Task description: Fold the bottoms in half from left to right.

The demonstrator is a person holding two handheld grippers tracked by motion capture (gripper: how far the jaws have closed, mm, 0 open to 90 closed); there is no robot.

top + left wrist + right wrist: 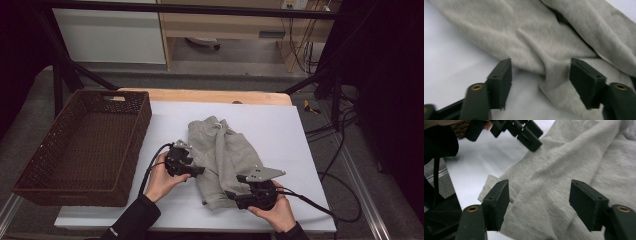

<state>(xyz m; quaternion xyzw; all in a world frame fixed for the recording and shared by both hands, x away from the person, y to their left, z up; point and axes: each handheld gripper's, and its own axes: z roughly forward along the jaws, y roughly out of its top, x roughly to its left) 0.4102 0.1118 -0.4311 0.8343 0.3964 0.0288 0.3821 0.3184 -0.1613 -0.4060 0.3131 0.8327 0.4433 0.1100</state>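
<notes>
Where the garment lies: grey sweatpants point(222, 157), crumpled, mid-bench point(280, 130), right of the wicker basket point(85, 145).
Left claw point(196, 170): spread, at the fabric's left edge, pinching nothing.
Right claw point(233, 196): spread over the near hem, fabric between the jaws, ungripped.

- A white sheet point(280, 125) is covering a wooden table point(200, 95).
- A black frame point(200, 9) is spanning the scene overhead; its legs are standing on grey floor point(240, 67).
- A white cabinet point(110, 35) and a wooden desk point(225, 25) are standing behind.
- Cables point(345, 150) are trailing across the floor at right.
- The side edges are lying in darkness.
</notes>
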